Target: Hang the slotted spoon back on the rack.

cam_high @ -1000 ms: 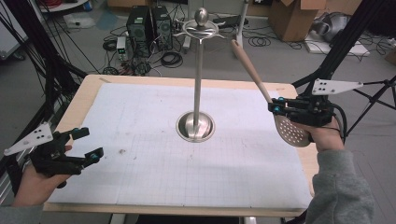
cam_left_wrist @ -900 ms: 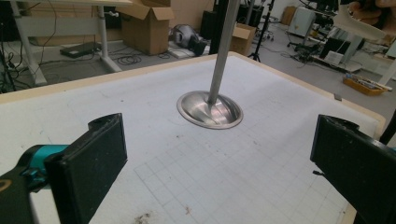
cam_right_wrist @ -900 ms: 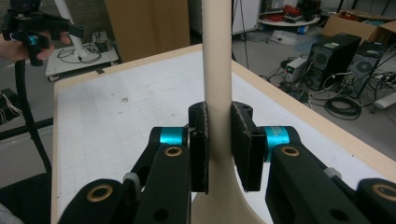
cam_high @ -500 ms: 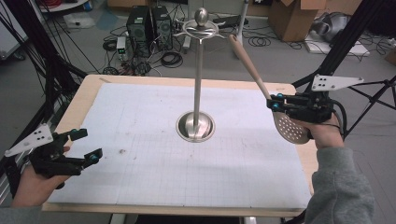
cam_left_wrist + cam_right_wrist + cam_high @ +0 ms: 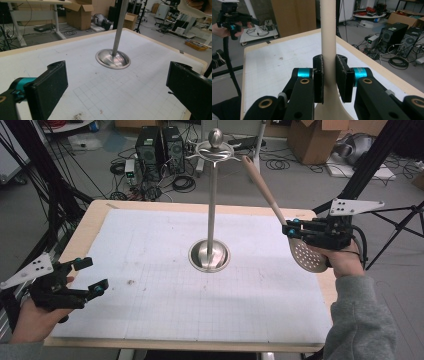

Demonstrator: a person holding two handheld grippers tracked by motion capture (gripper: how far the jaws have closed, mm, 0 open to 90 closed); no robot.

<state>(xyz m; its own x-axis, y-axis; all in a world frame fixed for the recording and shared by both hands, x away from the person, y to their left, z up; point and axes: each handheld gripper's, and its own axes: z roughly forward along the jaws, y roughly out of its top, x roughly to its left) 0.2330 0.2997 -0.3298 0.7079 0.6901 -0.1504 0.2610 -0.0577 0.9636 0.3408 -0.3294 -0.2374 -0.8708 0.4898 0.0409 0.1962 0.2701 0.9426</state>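
The right gripper (image 5: 296, 227) is clamped on a slotted spoon's (image 5: 280, 217) wooden handle — right of the stand (image 5: 211, 220). The left gripper (image 5: 87, 276) hovers near-left over the table (image 5: 150, 320), jaws wide apart — nothing between them.

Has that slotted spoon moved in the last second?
Yes, slightly. The slotted spoon, clamped in the right hand-held gripper, has drifted a little away from the metal stand, toward the table's right edge.

One metal stand (image 5: 211, 255) stood on the table (image 5: 95, 220), with one white gridded mat (image 5: 150, 245) under it. One slotted spoon (image 5: 305, 254), wooden handle, one only. Two handheld grippers: left gripper (image 5: 90, 277) and right gripper (image 5: 291, 230). Two hands, one per gripper. On the floor behind, two black computer towers (image 5: 160, 150) side by side and at least two cardboard boxes (image 5: 312, 140).
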